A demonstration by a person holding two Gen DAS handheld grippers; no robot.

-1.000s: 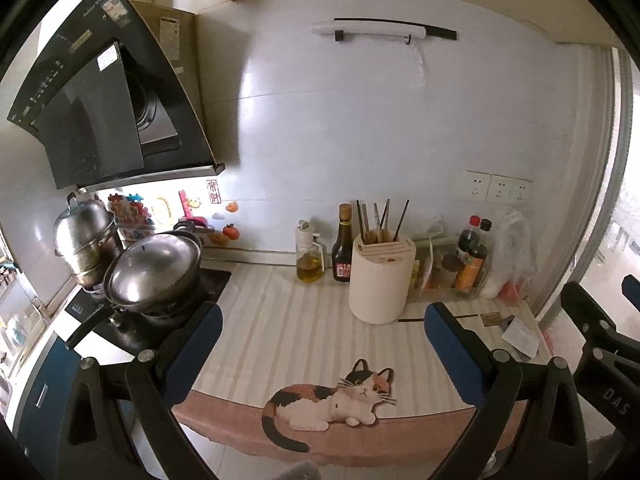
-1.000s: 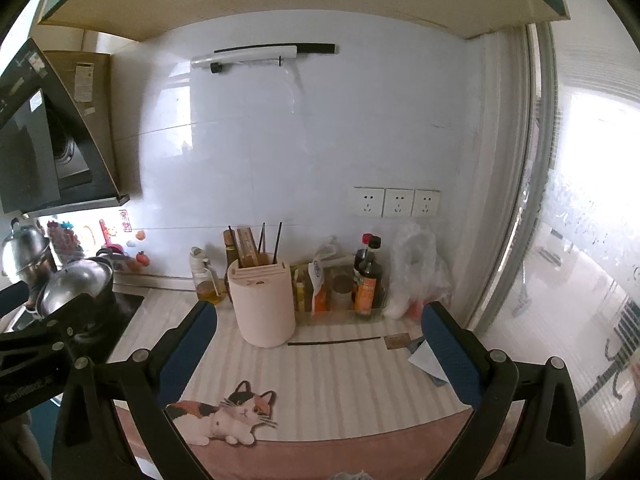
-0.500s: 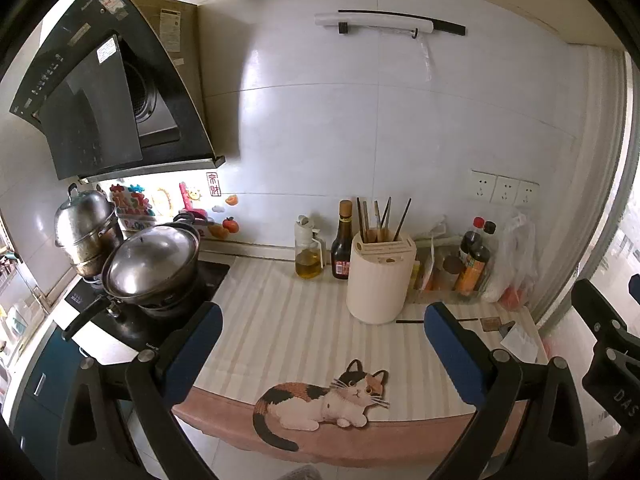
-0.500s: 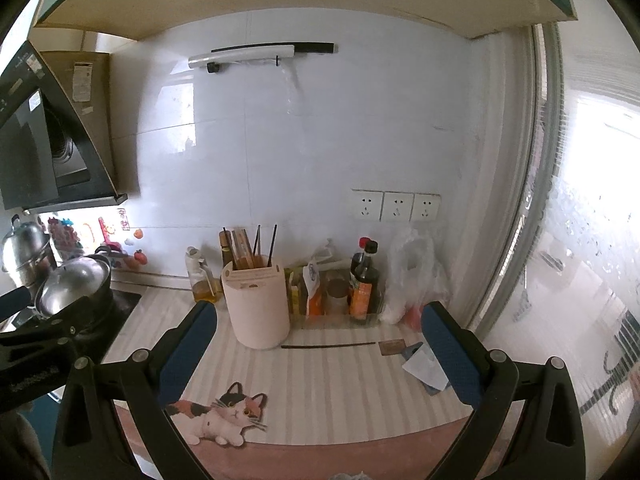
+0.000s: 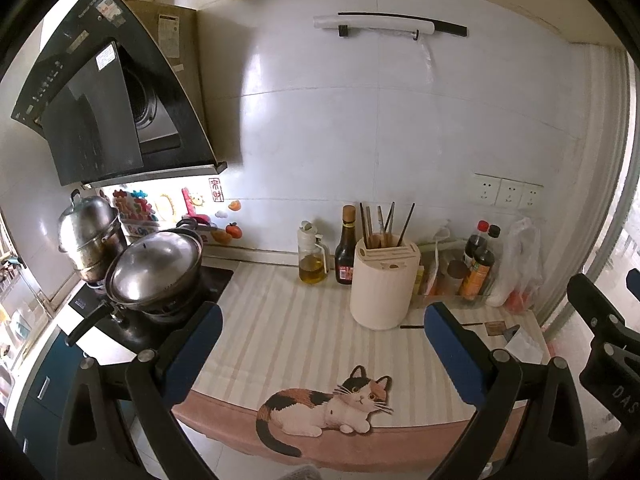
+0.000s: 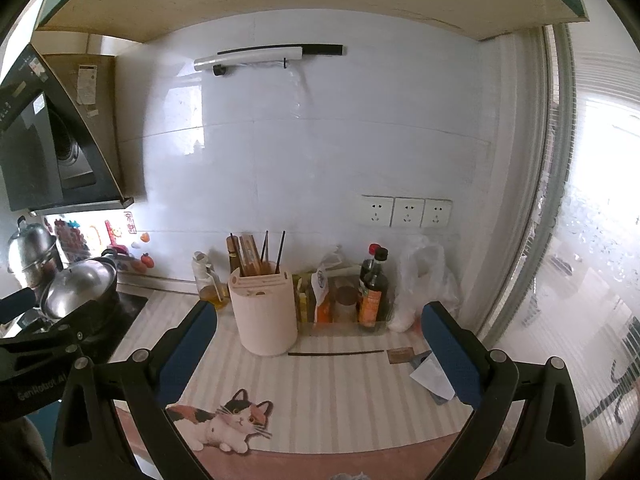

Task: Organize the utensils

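Now one chopstick (image 6: pixel 335 353) flat on counter mat (image 6: pixel 352 400), beside utensil holder (image 6: pixel 264 316)

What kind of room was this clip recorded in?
A home kitchen, most likely: a range hood hangs over lidded pots on a stove, and a utensil holder stands among sauce bottles on the counter.

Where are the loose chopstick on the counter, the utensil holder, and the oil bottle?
loose chopstick (image 6: pixel 335 353), right wrist view, middle of the dark stick lying flat.
utensil holder (image 6: pixel 266 316), right wrist view, front of its cream wall.
oil bottle (image 5: pixel 312 262), left wrist view, clear body holding yellow oil.
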